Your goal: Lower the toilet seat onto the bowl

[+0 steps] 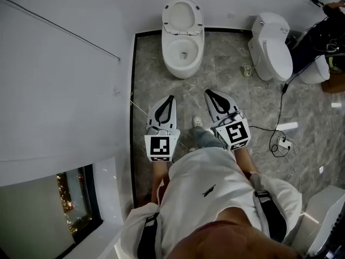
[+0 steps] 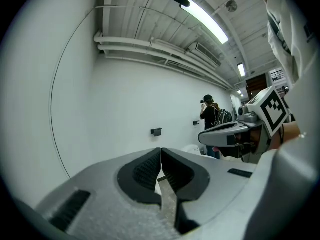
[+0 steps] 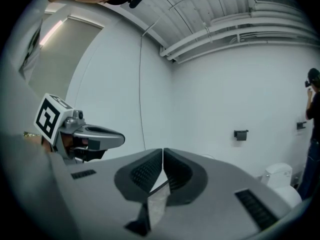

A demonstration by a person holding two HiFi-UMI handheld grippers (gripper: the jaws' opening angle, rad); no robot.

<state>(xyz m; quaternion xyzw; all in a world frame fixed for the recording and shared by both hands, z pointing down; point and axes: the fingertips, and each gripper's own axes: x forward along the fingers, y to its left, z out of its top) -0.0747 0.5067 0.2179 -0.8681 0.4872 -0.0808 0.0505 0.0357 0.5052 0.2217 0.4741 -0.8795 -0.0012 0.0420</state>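
A white toilet (image 1: 183, 53) stands at the far wall on the grey marble floor. Its seat (image 1: 182, 15) is raised upright against the wall, and the bowl is open below it. Both grippers are held level, side by side, well short of the toilet. My left gripper (image 1: 171, 97) is shut with nothing in it, its jaws meeting at the tip (image 2: 161, 149). My right gripper (image 1: 208, 93) is also shut and empty (image 3: 163, 150). Each shows in the other's gripper view, the right gripper (image 2: 234, 133) and the left gripper (image 3: 92, 136).
A second toilet (image 1: 271, 50) with its lid down stands to the right. A power strip and black cables (image 1: 282, 142) lie on the floor at the right. A white wall (image 1: 64, 90) runs along the left. A person (image 2: 212, 115) stands in the background. A black holder (image 3: 241, 134) hangs on the far wall.
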